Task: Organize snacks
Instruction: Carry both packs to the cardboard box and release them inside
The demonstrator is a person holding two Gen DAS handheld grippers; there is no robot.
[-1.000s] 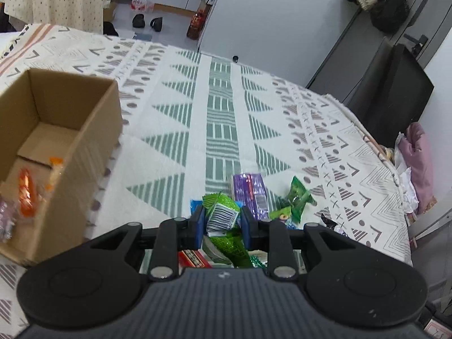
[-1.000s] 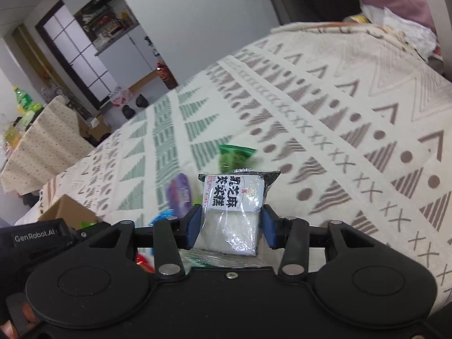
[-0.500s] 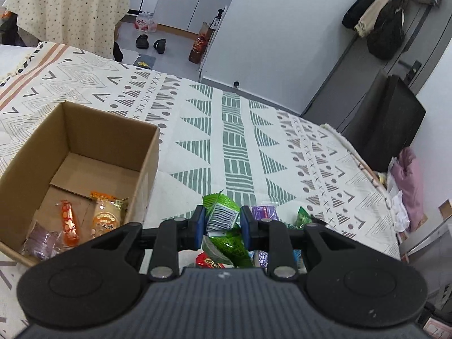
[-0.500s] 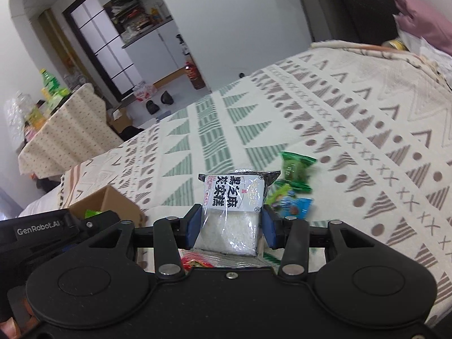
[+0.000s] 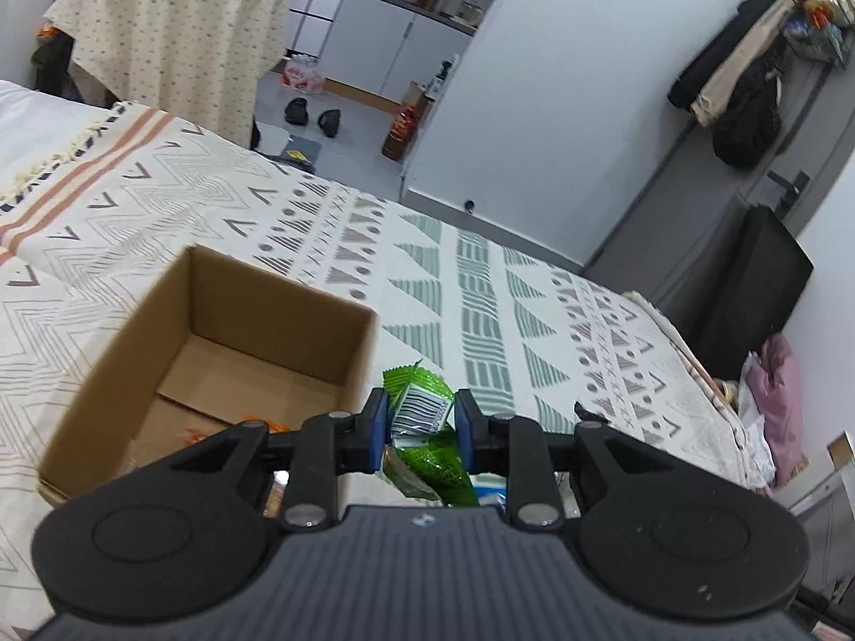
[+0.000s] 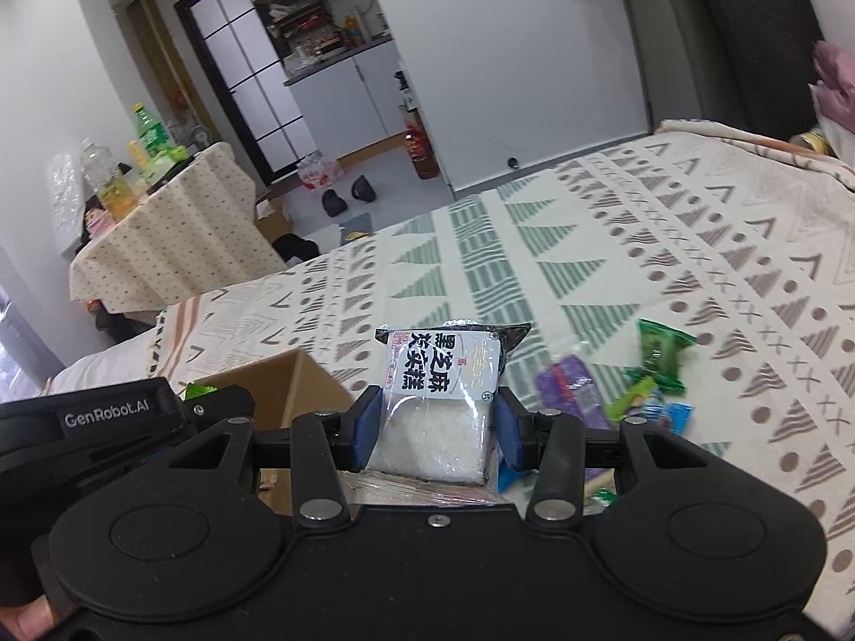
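My left gripper [image 5: 418, 419] is held raised above the patterned cream, grey and green bedspread [image 5: 481, 288], tilted slightly downward. Its blue-padded jaws are closed narrowly on a small green foil snack packet with a white barcode panel [image 5: 419, 406], which stands upright between them. Just to the left of the packet and below it sits an open brown cardboard box [image 5: 224, 336], resting on the bedspread; the gripper hangs beside the box's right wall. A bit of orange wrapping [image 5: 251, 422] shows on the box floor, mostly hidden by the gripper body.

My right gripper [image 6: 435, 427] is also lifted, pointing along the bedspread toward the far edge. Its jaws are about half closed, pressing both sides of a clear plastic pack of white rice cake with a white label in black characters [image 6: 438, 406]. In this view the left gripper's black housing [image 6: 107, 427] sits at the left, with the box's corner behind it. On the bedspread to the right lie loose snacks: a green wrapped sweet [image 6: 662, 350], a purple packet [image 6: 572, 392] and a blue wrapper [image 6: 676, 416], close together.
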